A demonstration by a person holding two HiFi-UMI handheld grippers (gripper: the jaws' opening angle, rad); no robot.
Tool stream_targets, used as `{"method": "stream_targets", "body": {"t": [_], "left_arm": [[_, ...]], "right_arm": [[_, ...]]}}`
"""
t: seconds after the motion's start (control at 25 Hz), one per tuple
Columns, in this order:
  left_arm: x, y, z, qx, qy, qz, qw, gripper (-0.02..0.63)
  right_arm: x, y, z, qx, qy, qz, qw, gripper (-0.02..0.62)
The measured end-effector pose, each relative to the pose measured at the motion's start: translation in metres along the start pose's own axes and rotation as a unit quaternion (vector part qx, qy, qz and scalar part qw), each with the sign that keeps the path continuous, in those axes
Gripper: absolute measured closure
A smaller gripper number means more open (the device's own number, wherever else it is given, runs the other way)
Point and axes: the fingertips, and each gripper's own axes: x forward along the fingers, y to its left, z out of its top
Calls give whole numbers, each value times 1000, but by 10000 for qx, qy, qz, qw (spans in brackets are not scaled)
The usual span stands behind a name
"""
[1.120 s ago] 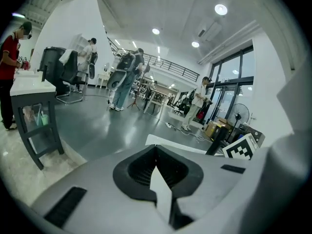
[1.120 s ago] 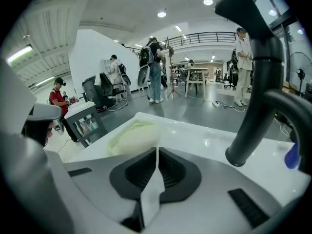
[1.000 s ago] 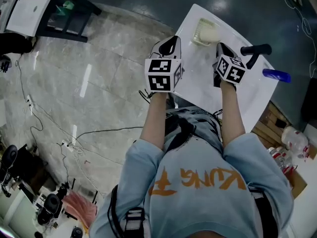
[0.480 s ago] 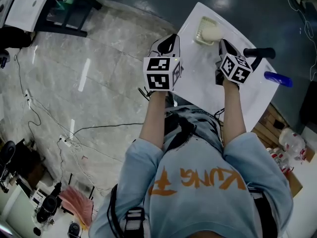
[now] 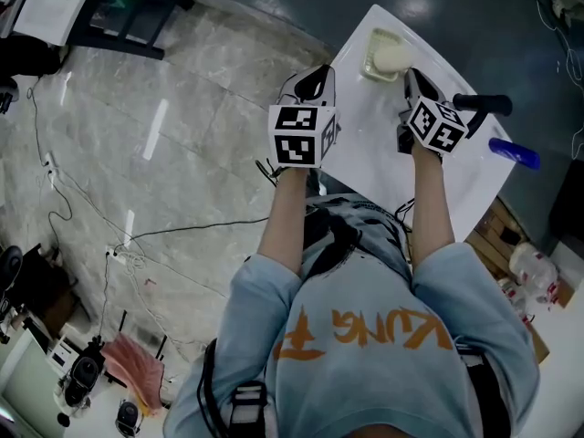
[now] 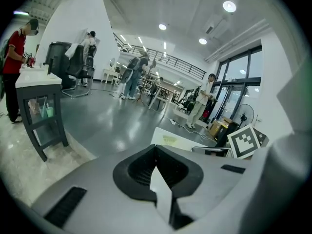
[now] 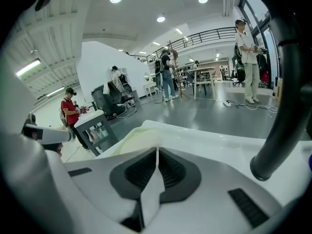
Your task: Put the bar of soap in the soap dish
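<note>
A pale cream bar of soap [image 5: 392, 58] lies in a light soap dish [image 5: 370, 46] at the far end of the white counter [image 5: 365, 144]. My right gripper [image 5: 411, 79] hovers just to the right of the dish, jaws shut with nothing between them. In the right gripper view [image 7: 157, 155] the dish with the soap [image 7: 136, 138] shows just past the shut jaws, a little to the left. My left gripper [image 5: 315, 77] hangs at the counter's left edge, shut and empty; its own view [image 6: 156, 155] looks out over the counter's far corner [image 6: 170, 139].
A black curved faucet [image 5: 481, 105] rises at the counter's right side, close to my right gripper [image 7: 285, 111]. A blue object [image 5: 514, 153] lies beyond the right edge. Grey tiled floor with cables [image 5: 137, 245] spreads to the left. People and desks stand far off.
Nothing has changed between the grippers and the soap dish; only the head view has shifted slightly.
</note>
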Motion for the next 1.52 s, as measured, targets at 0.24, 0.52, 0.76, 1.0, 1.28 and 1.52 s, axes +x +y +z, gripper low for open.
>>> {"method": "stream_targets", "body": {"t": [0.24, 0.52, 0.76, 1.0, 1.28, 1.52], "left_arm": [[4, 2, -7, 75, 134, 56, 9999, 586], [58, -3, -5, 1190, 866, -2, 9891, 586], [91, -9, -11, 2012, 1345, -160, 9701, 586], [120, -9, -20, 2544, 1701, -216, 9518, 586], [137, -5, -20, 2902, 1880, -282, 9379, 586], [147, -8, -16, 3282, 1940, -512, 9230, 586]], "right_arm": [[5, 4, 2, 69, -93, 129, 9999, 560], [15, 4, 4, 189, -165, 209, 9995, 558], [25, 8, 7, 292, -218, 318, 9988, 559], [35, 9, 9, 224, -226, 511, 9982, 559], [40, 16, 9, 39, -190, 701, 9973, 560], [45, 16, 20, -599, 26, 491, 9970, 560]]}}
